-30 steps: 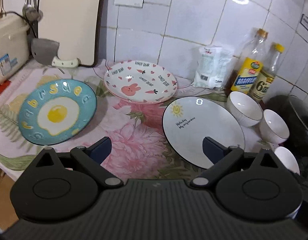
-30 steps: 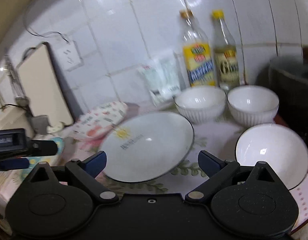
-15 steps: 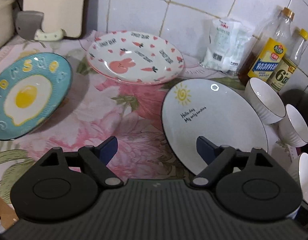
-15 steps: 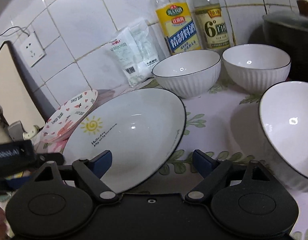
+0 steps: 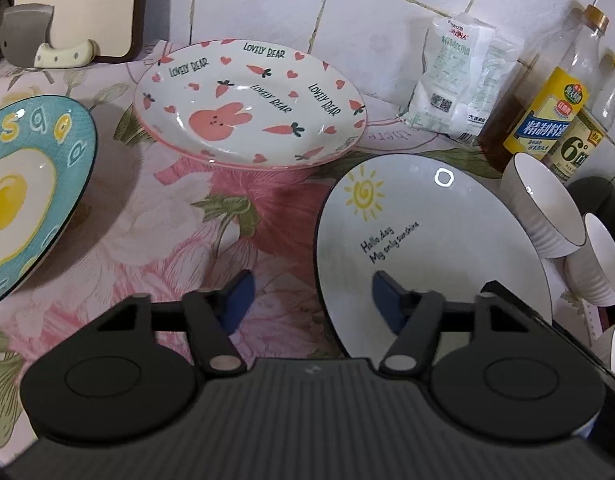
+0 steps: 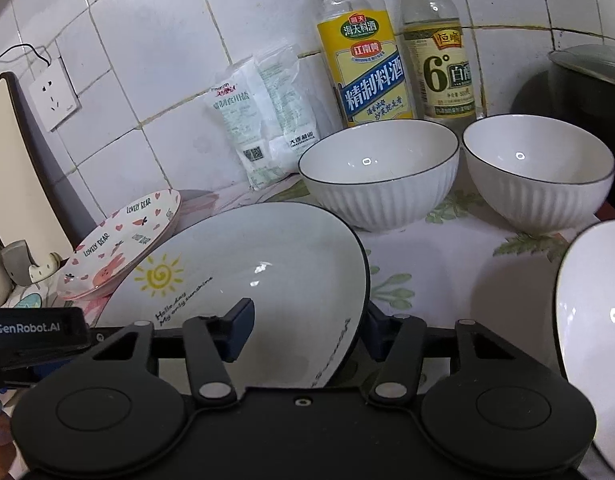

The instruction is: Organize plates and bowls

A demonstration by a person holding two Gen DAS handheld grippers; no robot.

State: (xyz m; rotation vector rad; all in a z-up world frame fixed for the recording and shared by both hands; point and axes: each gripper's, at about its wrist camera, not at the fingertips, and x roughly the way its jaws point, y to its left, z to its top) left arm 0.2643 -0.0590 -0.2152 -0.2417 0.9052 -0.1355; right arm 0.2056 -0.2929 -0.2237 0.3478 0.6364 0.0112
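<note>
Looking through the left wrist view, I had the left hand-held gripper (image 5: 310, 294) straddling the near left rim of the sun plate (image 5: 431, 240) on the counter (image 5: 179, 240). Its jaws were closing but not yet pinching, so I judged a rim grasp for lifting.

Through the right wrist view, the right hand-held gripper (image 6: 307, 330) straddled the same plate's near right rim. Its jaws were closing too, pads seemingly clear; the bowls (image 6: 379, 172) stood beyond.
</note>
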